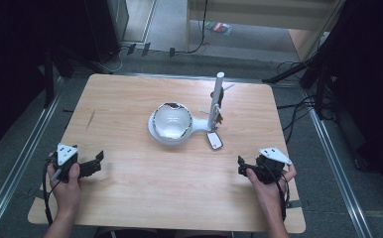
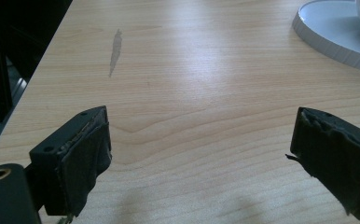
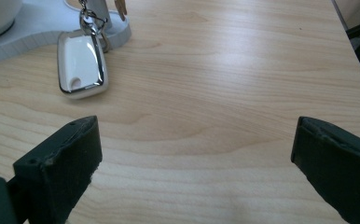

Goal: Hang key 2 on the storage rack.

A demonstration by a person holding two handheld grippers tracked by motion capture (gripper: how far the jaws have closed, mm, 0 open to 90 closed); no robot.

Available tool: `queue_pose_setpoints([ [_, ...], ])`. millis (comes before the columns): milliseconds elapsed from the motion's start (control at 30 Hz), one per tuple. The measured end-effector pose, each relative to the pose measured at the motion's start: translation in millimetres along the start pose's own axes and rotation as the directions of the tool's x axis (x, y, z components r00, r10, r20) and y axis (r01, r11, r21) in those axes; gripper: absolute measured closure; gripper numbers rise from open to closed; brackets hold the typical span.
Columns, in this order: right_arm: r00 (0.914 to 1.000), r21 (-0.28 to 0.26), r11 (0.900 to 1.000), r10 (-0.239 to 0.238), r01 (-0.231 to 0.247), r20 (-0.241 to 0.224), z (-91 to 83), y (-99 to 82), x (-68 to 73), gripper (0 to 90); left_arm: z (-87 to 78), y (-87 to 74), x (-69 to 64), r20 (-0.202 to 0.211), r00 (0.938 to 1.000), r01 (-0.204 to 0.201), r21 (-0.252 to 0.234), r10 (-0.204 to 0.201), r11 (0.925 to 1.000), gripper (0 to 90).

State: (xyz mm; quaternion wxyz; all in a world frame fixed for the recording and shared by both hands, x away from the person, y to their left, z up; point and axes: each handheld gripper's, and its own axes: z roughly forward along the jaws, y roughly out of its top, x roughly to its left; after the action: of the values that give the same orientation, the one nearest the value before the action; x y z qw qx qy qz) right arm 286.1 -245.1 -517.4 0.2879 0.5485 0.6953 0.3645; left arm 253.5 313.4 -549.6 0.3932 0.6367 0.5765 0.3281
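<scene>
The left tool (image 1: 94, 163) rested low on the wooden surface (image 1: 145, 188) near its left edge, held in a person's left hand (image 1: 66, 184), its two black jaws spread wide apart with nothing between them. In the left gripper view, bare wood lay between the padded jaws and a grey scuff mark (image 2: 115, 51) showed farther ahead. The right tool (image 1: 241, 166), gripped by the right hand (image 1: 265, 182) near the surface's right edge, likewise stood with its jaws wide apart and empty, pointing inward across the surface.

Well apart from both tools, at the middle of the surface, sat a white stand (image 1: 199, 126) with a round base carrying a white bowl (image 1: 171, 121) and an upright white post (image 1: 216, 99) beside it. A white key fob (image 1: 215, 141) with a shiny rim lay flat on the wood just in front of the post's foot, joined by a metal ring (image 3: 88, 22) to the post. In the right gripper view the key fob lay ahead of the left-hand jaw, touching the stand's edge.
</scene>
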Motion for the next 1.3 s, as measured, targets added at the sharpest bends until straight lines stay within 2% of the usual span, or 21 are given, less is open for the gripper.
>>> queue_pose_setpoints([
  [233, 1.0, -0.005, 0.9999, -0.009, 0.009, 0.0, -5.5, -10.2, -10.9, 1.5, -0.1, 0.0, 0.1, 0.002, 1.0, 0.001, 0.001, -0.001, 1.0, 5.3],
  [333, 0.9998, -0.005, 0.9998, 0.021, -0.021, -0.006, -7.8, -13.8, -17.2, 1.5, -0.1, 0.0, 0.2, 0.0, 1.0, 0.003, 0.0, -0.003, 1.0, 5.2],
  [700, 0.9992, 0.014, 0.9994, 0.031, -0.031, 0.025, -17.9, -28.7, -36.7, 1.5, 0.0, 0.0, 0.0, 0.0, 1.0, 0.001, -0.001, -0.001, 1.0, 5.3],
  [933, 0.9966, 0.019, 0.9969, 0.076, -0.076, 0.032, -26.0, -38.1, -53.4, 1.5, 0.0, -0.1, -0.2, -0.001, 1.0, -0.003, -0.001, 0.003, 1.0, 5.3],
  [1300, 0.9943, 0.015, 0.9954, 0.094, -0.095, 0.05, -36.9, -52.1, -73.4, 1.5, 0.0, -0.1, -0.3, -0.002, 1.0, -0.003, -0.002, 0.003, 1.0, 5.5],
])
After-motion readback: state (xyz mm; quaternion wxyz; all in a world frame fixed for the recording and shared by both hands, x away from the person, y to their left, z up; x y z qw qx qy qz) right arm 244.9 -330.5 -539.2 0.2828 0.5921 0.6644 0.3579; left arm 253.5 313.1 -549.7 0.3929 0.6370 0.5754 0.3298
